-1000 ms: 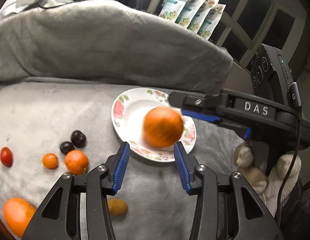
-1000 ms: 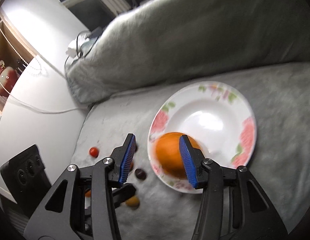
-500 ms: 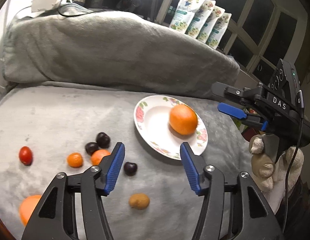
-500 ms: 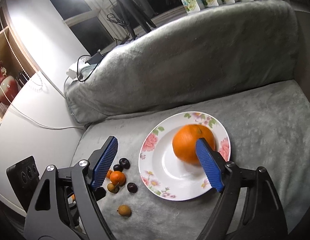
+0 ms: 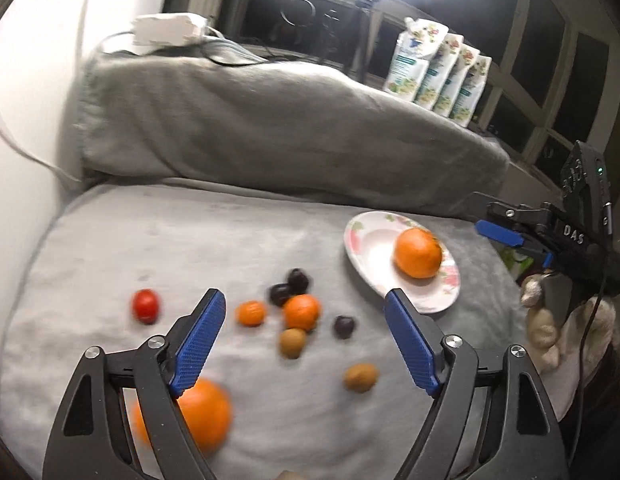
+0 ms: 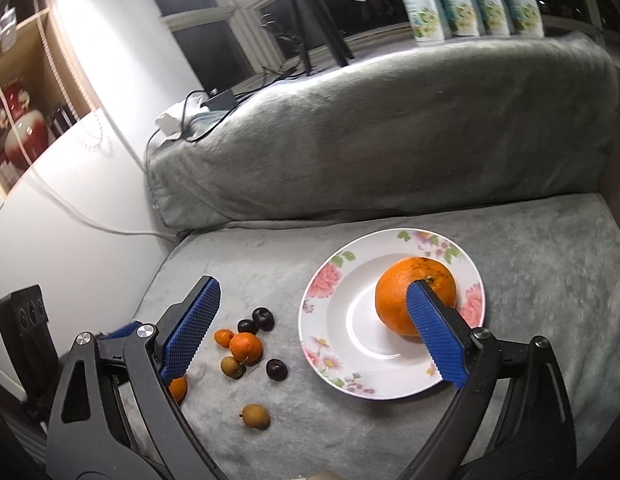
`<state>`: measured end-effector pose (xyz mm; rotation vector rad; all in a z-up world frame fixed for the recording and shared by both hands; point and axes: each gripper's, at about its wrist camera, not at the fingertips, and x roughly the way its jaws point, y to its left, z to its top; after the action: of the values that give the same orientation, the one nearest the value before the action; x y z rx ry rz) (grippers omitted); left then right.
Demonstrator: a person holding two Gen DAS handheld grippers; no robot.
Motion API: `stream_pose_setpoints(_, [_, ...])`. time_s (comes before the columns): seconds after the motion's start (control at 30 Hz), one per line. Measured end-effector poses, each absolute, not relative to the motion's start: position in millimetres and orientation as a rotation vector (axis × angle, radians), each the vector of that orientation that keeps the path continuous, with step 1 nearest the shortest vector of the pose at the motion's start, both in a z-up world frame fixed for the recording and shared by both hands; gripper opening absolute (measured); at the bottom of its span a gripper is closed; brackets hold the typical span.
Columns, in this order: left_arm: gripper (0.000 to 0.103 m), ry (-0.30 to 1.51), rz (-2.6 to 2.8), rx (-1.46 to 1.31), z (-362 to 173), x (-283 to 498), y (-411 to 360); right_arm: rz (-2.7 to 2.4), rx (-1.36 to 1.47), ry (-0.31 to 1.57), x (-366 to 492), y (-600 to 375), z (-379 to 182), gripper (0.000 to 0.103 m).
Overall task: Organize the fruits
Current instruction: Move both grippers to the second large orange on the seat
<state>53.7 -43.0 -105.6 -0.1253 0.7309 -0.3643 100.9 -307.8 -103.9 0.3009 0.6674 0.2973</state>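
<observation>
The orange (image 6: 415, 302) now sat released on the plate (image 6: 329, 344); both grippers' fingers were opening, empty, pulled back.

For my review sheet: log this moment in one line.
orange on plate | left gripper opening, empty | right gripper opening, empty | small fruits loose

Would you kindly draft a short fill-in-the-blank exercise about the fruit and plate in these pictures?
1. The large orange sits on the floral ____.
2. The single red fruit is a small ____.
3. The number of dark plums on the grey blanket is ____.
4. Nothing sits between the pads of the right gripper, whose jaws are ____.

Missing words: plate; tomato; three; opening
</observation>
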Motion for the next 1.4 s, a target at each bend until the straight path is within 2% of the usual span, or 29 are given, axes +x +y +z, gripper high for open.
stream_pose_setpoints(0.57, [0.082,0.744,-0.172,-0.177,-126.0,15.7,33.1,0.435,0.129,0.723,105.6,-241.5,-120.0,0.096])
stream_pose_setpoints(1.4, [0.080,0.857,-0.209,-0.291,-177.1,-0.6,47.1,0.723,0.040,0.940,119.2,-136.5,-162.5,0.096])
